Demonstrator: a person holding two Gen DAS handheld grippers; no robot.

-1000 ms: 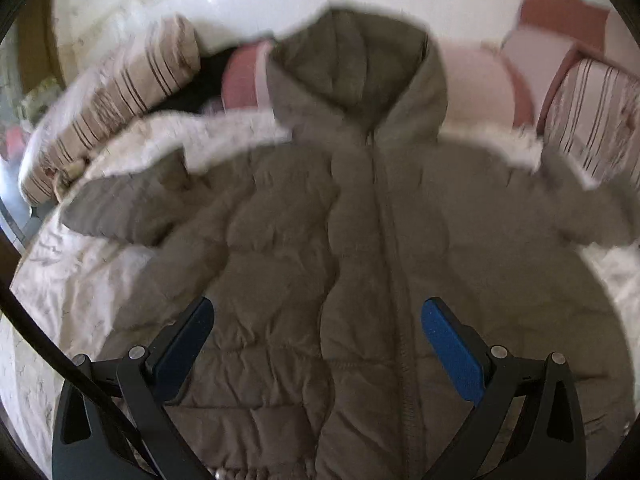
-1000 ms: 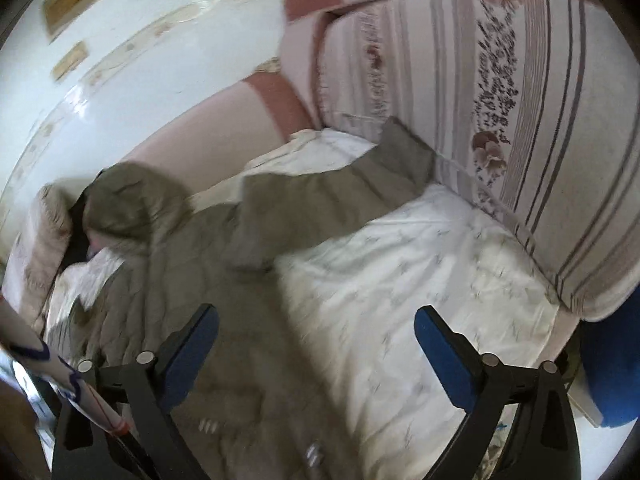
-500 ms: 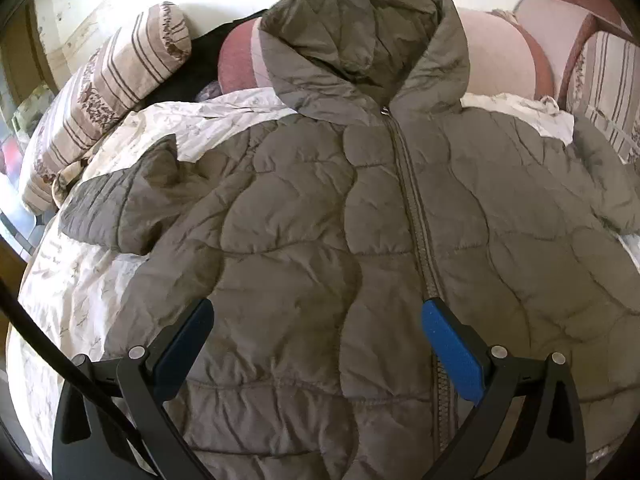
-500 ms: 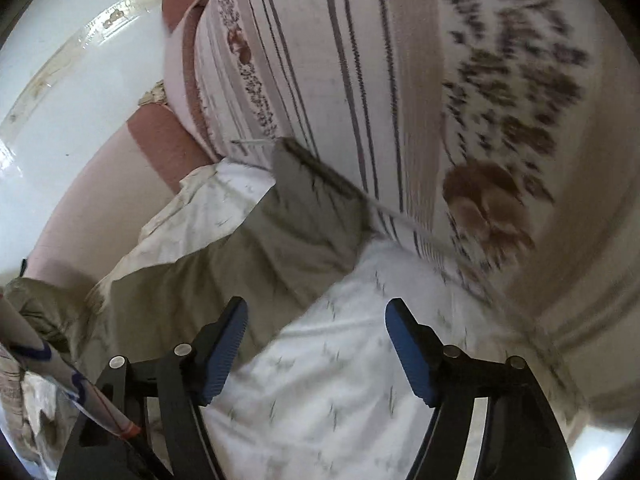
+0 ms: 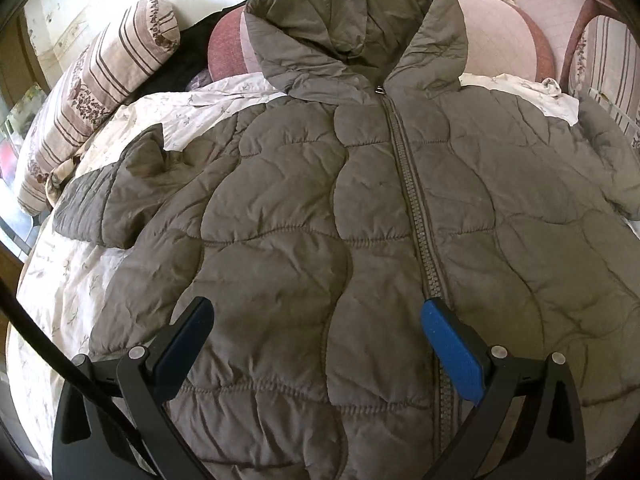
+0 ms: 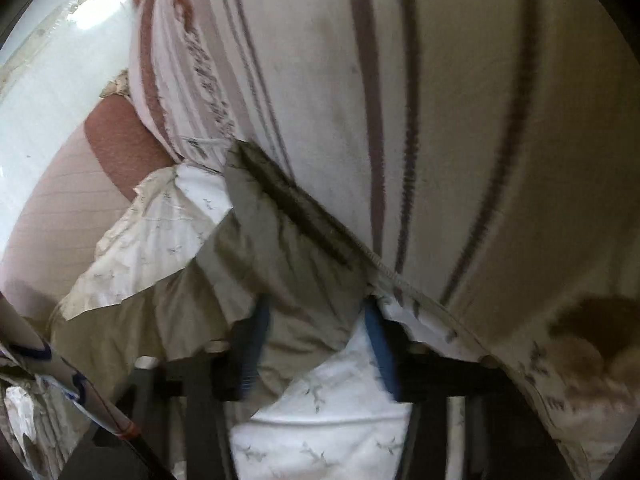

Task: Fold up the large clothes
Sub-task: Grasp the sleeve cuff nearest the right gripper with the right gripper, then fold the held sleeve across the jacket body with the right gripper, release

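**Puffy jacket, grab it by the cuff**

The quilted jacket [image 5: 320, 208] lies zipped and flat on the bed [image 5: 60, 280], hood at the far end. It looks soft, light and slippery. The right gripper [image 6: 316, 344] is closing its fingers around the right sleeve [image 6: 288, 264]; the left gripper [image 5: 316, 344] hovers, fingers apart.

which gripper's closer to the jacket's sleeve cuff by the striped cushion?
Right. The right gripper has that sleeve cuff between its closing fingers, beside the striped cushion. The left gripper hovers open over the jacket front near the hem, well away from that cuff.
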